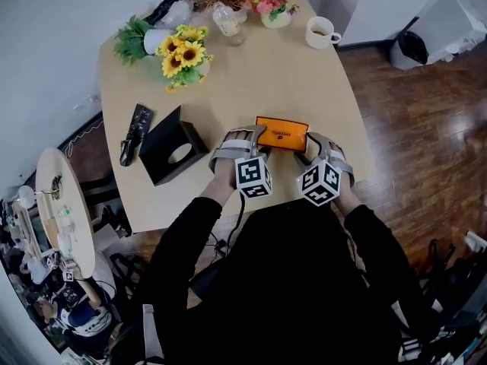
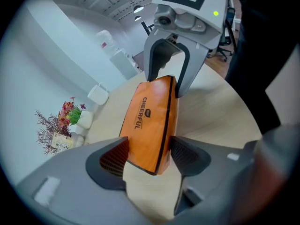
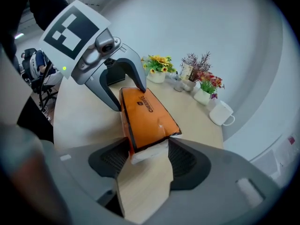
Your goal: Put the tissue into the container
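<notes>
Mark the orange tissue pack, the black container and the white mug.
orange tissue pack (image 1: 282, 133), head view, top face.
black container (image 1: 162, 137), head view, raised flap.
white mug (image 1: 319, 38), head view, side wall.

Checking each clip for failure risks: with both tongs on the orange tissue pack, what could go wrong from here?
The left tongs and right tongs pinch only the ends of the soft orange plastic tissue pack, so it may sag or slip when lifted. The right end's wrapper looks open, with white tissue showing, and it could tear. The black box-shaped container shows only a small oval hole, probably too narrow for the pack.
</notes>
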The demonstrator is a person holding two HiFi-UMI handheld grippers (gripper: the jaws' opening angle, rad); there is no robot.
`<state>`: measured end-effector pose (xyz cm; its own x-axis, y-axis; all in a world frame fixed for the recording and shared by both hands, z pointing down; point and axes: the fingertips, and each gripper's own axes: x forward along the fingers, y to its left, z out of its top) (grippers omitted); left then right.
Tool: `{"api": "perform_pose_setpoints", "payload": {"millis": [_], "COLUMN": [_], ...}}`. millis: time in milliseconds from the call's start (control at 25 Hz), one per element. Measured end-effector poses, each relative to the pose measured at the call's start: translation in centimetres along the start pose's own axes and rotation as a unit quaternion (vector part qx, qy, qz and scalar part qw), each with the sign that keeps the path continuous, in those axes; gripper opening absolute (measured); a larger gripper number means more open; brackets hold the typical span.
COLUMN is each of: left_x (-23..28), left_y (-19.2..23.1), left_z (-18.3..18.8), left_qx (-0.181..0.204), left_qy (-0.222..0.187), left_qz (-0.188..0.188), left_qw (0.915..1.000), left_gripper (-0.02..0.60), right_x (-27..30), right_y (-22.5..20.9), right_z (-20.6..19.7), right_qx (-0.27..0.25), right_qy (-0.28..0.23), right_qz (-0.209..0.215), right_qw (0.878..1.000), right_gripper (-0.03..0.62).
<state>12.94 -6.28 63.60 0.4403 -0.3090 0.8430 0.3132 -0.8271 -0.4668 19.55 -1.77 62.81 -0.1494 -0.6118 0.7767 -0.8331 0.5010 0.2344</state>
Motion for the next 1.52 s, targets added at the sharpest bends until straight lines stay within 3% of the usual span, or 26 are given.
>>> {"api": "perform_pose_setpoints", "payload": {"millis": [400, 720, 880, 1080, 1320, 1520], "left_x": [-2.2, -7.9, -11.6, -16.5, -21.2, -23.5], "left_y": [-0.1, 1.3, 1.8, 2.2, 1.9, 1.5], "left_z": [0.1, 0.0, -0.9, -3.8, -9.6, -15.6], "left_qx": [-0.024, -0.085, -0.117, -0.154, -0.191, -0.202], "left_qy": [0.028, 0.080, 0.103, 0.152, 0.182, 0.188], "left_qz": [0.012, 0.051, 0.089, 0.137, 0.175, 0.190], "left_qw": [0.9992, 0.9918, 0.9837, 0.9667, 0.9485, 0.9422], "left_gripper": [0.249, 0.238, 0.233, 0.227, 0.227, 0.227], "right_x": [-1.8, -5.9, -7.7, -8.8, -8.4, -6.1], "right_y": [0.3, 0.3, 0.9, 3.0, 7.2, 11.3], "right_z": [1.5, 6.1, 9.1, 13.8, 20.0, 24.7], "right_qx": [-0.031, -0.097, -0.137, -0.188, -0.232, -0.249], "right_qy": [-0.021, -0.071, -0.106, -0.161, -0.198, -0.204], "right_qz": [0.010, 0.031, 0.050, 0.078, 0.097, 0.106], "right_qw": [0.999, 0.992, 0.984, 0.966, 0.947, 0.941], "right_gripper": [0.262, 0.258, 0.256, 0.253, 0.252, 0.252]}}
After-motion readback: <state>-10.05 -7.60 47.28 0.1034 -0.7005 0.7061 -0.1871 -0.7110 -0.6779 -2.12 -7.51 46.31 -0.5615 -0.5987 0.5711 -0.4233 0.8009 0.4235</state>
